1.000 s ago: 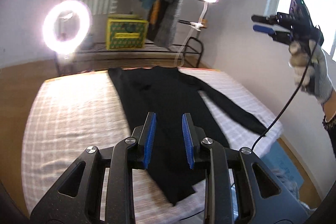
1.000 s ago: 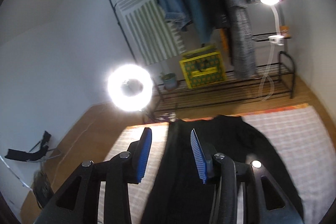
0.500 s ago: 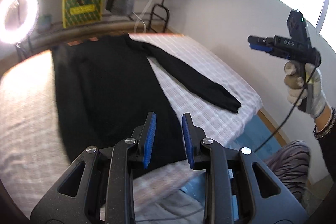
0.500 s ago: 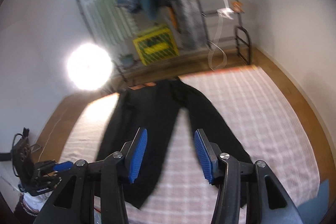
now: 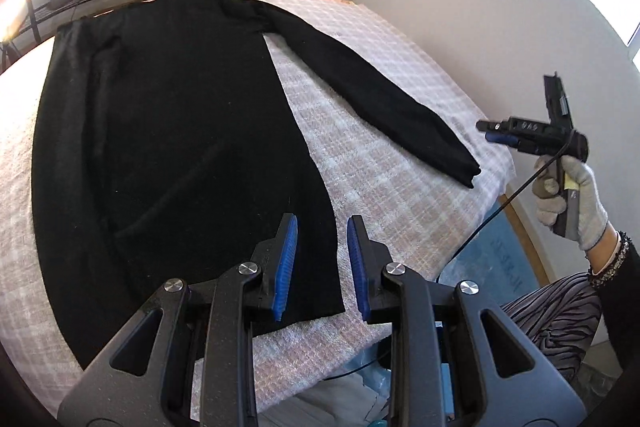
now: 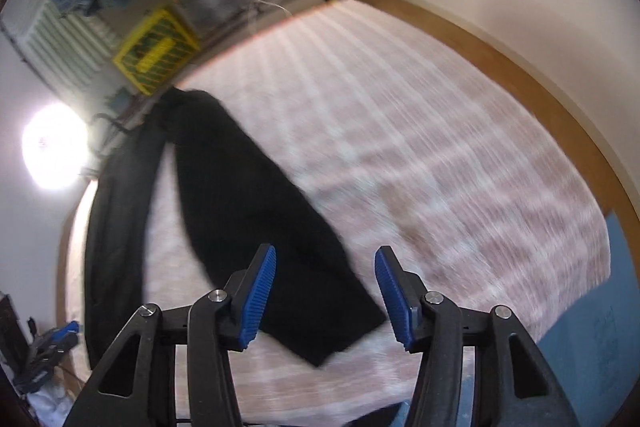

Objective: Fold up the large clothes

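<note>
My left tongs (image 5: 322,263) hover narrow and empty over the black sweater's (image 5: 172,131) hem corner on the bed (image 5: 400,179); right tongs (image 6: 325,297) are opening above the sleeve cuff (image 6: 332,331), nothing gripped.

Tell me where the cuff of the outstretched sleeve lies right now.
In the left wrist view the cuff lies on the checked bedcover near its right edge, just short of the right claw.

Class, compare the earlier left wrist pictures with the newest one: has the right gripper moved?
Yes. The right gripper has dropped from wall height toward the bed's edge, close to the black sleeve's cuff.
</note>
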Demonstrator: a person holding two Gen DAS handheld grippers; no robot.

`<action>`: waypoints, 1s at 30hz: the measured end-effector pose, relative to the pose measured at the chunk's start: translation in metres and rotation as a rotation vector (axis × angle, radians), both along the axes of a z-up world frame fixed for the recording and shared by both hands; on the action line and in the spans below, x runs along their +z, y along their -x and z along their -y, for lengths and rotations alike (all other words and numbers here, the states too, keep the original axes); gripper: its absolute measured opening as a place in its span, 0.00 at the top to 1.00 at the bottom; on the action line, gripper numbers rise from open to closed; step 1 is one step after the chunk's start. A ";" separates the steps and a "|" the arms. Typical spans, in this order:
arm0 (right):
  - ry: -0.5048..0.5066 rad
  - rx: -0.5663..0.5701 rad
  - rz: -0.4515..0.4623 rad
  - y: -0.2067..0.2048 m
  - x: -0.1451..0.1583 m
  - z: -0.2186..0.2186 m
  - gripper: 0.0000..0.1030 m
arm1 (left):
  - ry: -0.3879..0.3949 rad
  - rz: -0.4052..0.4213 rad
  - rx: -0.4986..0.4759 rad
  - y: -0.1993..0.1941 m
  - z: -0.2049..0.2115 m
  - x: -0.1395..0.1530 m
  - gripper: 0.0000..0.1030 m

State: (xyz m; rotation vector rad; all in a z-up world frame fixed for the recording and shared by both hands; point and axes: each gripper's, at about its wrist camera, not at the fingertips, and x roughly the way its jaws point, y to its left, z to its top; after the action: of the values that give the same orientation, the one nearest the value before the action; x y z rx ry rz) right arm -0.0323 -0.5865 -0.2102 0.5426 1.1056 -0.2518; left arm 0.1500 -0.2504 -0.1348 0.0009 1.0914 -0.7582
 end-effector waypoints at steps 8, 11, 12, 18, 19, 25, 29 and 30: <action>0.037 0.042 -0.126 -0.003 -0.042 -0.010 0.48 | 0.027 -0.025 0.059 -0.005 -0.027 -0.013 0.76; 0.101 0.063 -0.144 -0.010 -0.042 -0.020 0.73 | 0.031 -0.045 0.074 -0.006 -0.034 -0.017 0.76; 0.078 0.071 -0.139 -0.012 -0.042 -0.021 0.92 | 0.025 -0.033 0.075 -0.006 -0.037 -0.016 0.76; 0.016 0.075 -0.034 -0.017 -0.010 -0.048 0.97 | 0.059 -0.028 0.102 -0.011 -0.048 -0.010 0.76; 0.009 0.091 -0.006 -0.017 -0.001 -0.057 0.97 | 0.074 -0.034 0.113 -0.013 -0.051 -0.009 0.76; -0.071 0.291 0.177 -0.022 0.051 -0.143 0.97 | 0.117 -0.078 0.160 -0.024 -0.063 -0.012 0.76; -0.100 0.465 0.226 -0.028 0.064 -0.210 0.97 | 0.133 -0.098 0.197 -0.030 -0.075 -0.015 0.76; -0.110 0.513 0.231 -0.030 0.065 -0.227 0.97 | 0.134 -0.100 0.202 -0.030 -0.077 -0.015 0.76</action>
State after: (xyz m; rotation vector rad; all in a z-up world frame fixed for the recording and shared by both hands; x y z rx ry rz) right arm -0.0027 -0.3590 -0.1455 0.3574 0.9996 0.3131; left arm 0.1804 -0.1735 -0.1498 -0.2604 1.1147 -0.6531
